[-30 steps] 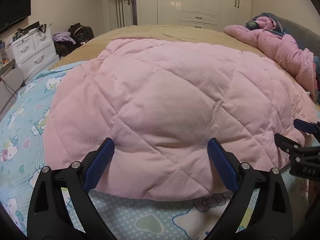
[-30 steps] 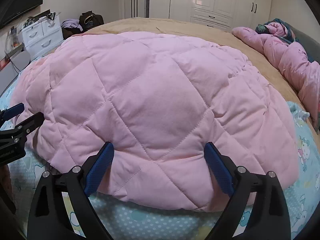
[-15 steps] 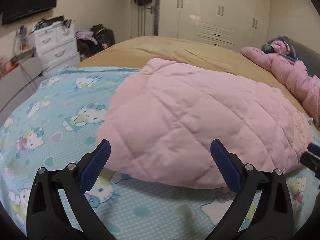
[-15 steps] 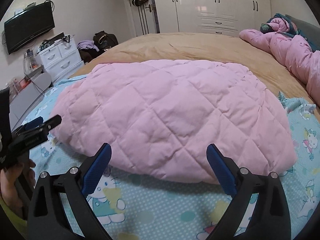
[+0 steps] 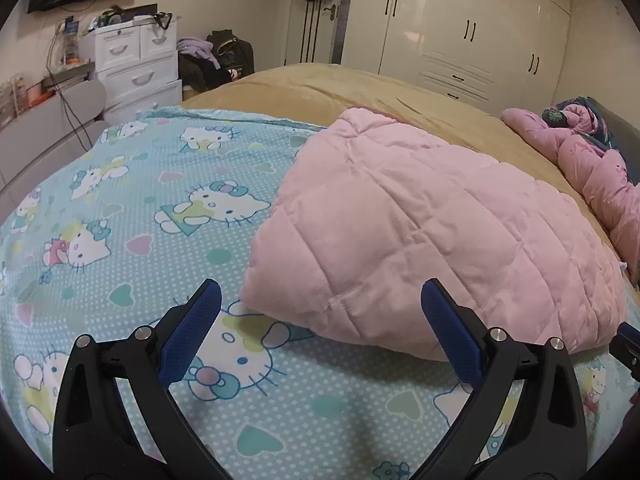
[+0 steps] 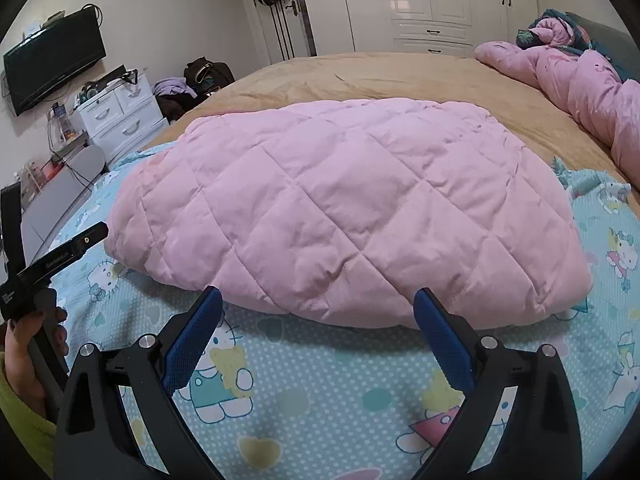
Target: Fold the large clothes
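While each gripper (left [image 5: 320, 304], right [image 6: 318, 304]) gapes empty, folded pink quilt [image 6: 344, 208] lies flat.

Your right gripper [image 5: 628, 346] is cut off at the left wrist view's right edge, so its fingers are unreadable. The pink quilted garment [image 6: 340, 208] hides its own underside. Items on the white drawers [image 5: 132, 64] are too small to identify.

A home bedroom: a wide bed [image 6: 392, 76] under a tan cover and a Hello Kitty sheet [image 5: 132, 216], with white built-in wardrobes [image 6: 424, 0] beyond its far end, a white chest of drawers [image 6: 120, 116] to its left, and a wall-mounted television [image 6: 52, 60] above that chest.
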Available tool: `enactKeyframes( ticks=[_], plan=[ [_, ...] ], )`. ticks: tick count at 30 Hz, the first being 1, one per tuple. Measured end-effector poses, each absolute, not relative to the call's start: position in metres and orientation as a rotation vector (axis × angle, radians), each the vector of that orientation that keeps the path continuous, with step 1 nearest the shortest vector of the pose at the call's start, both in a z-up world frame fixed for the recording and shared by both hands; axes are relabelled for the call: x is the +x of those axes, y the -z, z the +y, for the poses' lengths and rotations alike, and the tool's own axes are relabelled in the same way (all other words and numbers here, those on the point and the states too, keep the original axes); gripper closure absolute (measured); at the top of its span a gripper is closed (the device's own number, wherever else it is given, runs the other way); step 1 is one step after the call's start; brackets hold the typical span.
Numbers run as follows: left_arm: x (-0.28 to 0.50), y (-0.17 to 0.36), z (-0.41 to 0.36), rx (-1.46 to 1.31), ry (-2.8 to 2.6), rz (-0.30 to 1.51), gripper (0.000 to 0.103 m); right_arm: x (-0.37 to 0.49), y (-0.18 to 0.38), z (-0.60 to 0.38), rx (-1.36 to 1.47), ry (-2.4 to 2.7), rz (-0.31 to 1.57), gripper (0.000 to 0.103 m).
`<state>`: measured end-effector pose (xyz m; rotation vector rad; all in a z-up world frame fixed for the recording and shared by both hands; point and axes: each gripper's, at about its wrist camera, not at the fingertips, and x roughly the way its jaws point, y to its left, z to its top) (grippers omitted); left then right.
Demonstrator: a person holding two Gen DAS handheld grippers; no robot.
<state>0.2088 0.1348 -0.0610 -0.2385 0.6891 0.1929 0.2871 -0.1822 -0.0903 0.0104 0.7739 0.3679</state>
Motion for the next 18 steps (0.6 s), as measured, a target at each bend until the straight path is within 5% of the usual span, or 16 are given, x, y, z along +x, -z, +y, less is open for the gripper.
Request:
enactKeyframes(
  ticks=[11, 18],
  plan=[
    [0.212, 0.081, 0.146, -0.342, -0.161, 0.753, 0.009, 0.29, 0.114, -0.235, 0.117, -0.27, 0.843, 0.007],
    [0.218, 0.107, 0.165, -0.645, -0.001, 0.793, 0.009, 0.299, 0.143, -0.307, 0.369, -0.206, 0.937, 0.007]
  ],
)
